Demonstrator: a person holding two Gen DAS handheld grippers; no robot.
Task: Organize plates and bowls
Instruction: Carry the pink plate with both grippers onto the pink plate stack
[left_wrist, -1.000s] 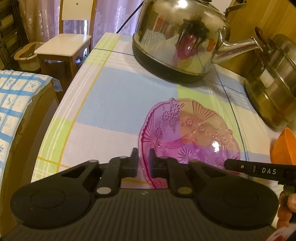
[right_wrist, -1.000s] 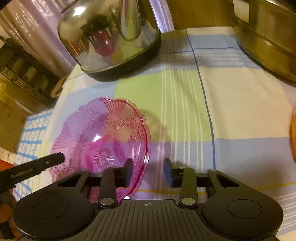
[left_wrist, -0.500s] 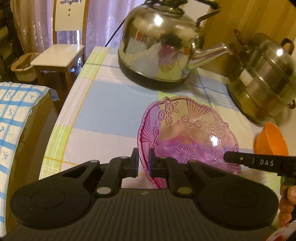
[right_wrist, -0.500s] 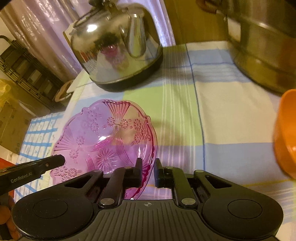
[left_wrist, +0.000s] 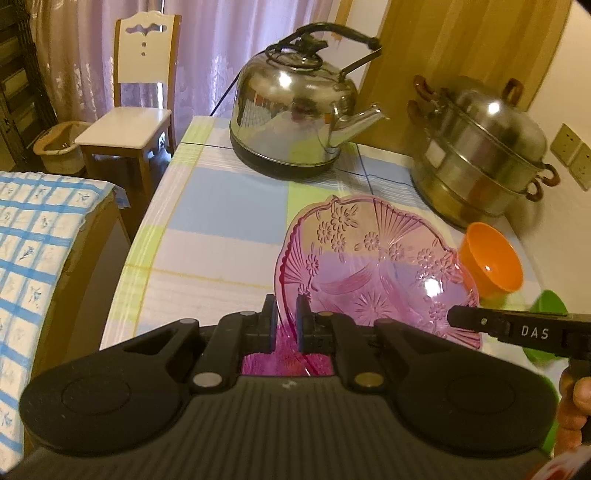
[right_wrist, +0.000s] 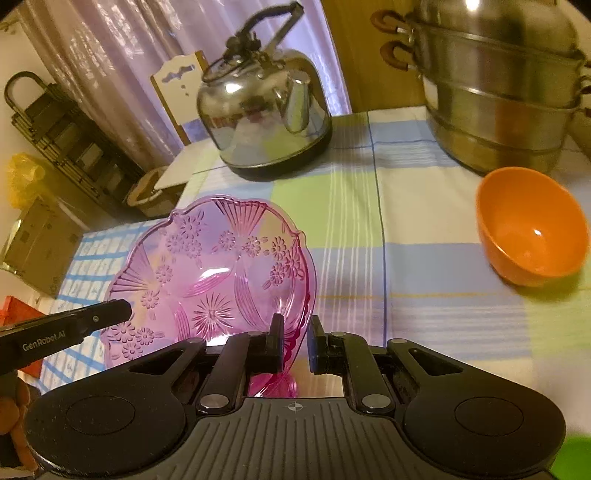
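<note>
A clear pink plate (left_wrist: 373, 269) with a flower pattern is held up above the checked tablecloth. My left gripper (left_wrist: 284, 310) is shut on its left rim. My right gripper (right_wrist: 295, 332) is shut on its right rim; the plate also shows in the right wrist view (right_wrist: 210, 269). An orange bowl (right_wrist: 532, 225) stands on the table to the right, also seen in the left wrist view (left_wrist: 493, 258). A green bowl (left_wrist: 546, 314) sits partly hidden behind my right gripper.
A steel kettle (left_wrist: 295, 114) stands at the back of the table. A stacked steel steamer pot (left_wrist: 480, 155) stands at the back right. A white chair (left_wrist: 129, 122) and a basket (left_wrist: 59, 147) are beyond the table's left edge.
Both grippers have lifted the pink plate off the table and pulled back. The right gripper closed on the plate's rim. The orange and green bowls came into view.
</note>
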